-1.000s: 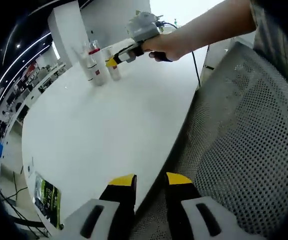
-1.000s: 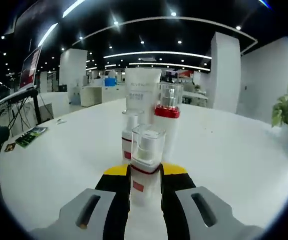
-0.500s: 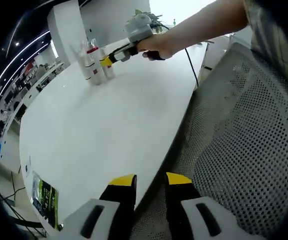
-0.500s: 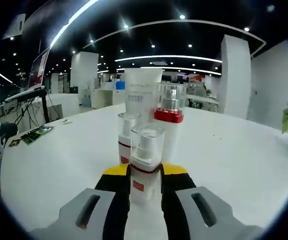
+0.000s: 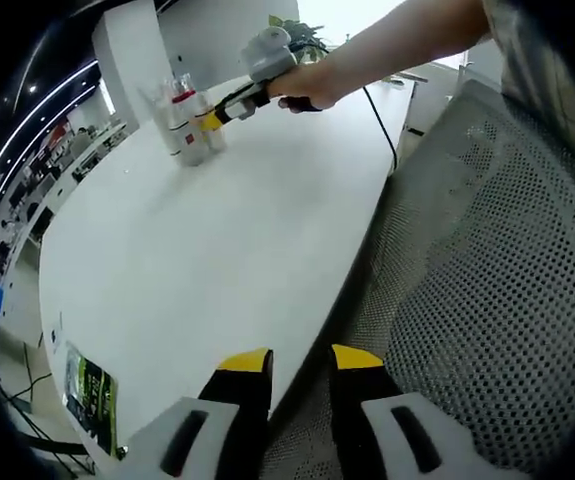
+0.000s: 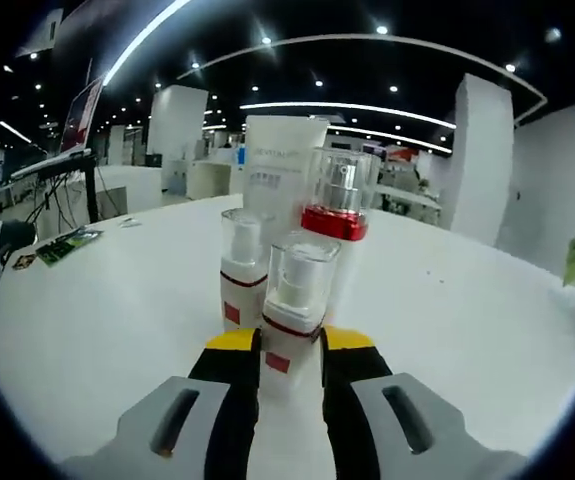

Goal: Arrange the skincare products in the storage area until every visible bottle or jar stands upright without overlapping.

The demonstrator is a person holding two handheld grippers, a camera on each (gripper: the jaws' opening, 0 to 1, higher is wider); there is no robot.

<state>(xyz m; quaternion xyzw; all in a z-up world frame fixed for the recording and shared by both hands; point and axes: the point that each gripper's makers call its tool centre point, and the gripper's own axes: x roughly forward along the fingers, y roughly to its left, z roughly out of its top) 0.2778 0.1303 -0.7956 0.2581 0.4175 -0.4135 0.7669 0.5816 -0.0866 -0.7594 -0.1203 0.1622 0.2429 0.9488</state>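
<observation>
Right gripper (image 6: pixel 289 345): jaws clamped on the small pump bottle (image 6: pixel 295 305), which stands upright on the white table (image 6: pixel 97 320) with its base between the yellow fingertips (image 6: pixel 233 342).
Change in the right gripper view: the held bottle now tilts a touch to the right and sits closer to its neighbours than 0.5 s ago; the second small bottle (image 6: pixel 243 268) has slid out to its left and shows more fully.
Cluster: 4 products upright together: the held bottle in front, the second small bottle just behind-left, the red-collared bottle (image 6: pixel 339 215) behind-right, the tall white tube (image 6: pixel 283 160) at the back.
Change in the left gripper view: the right gripper (image 5: pixel 210 117) and the hand (image 5: pixel 302 88) holding it have pushed further up the table toward the cluster (image 5: pixel 185 122), now right against it.
Left gripper (image 5: pixel 300 362): jaws parted with nothing between them, hovering over the table's near edge beside a mesh chair back (image 5: pixel 487 280).
Table edge: a green-and-black leaflet (image 5: pixel 92 392) lies at lower left.
</observation>
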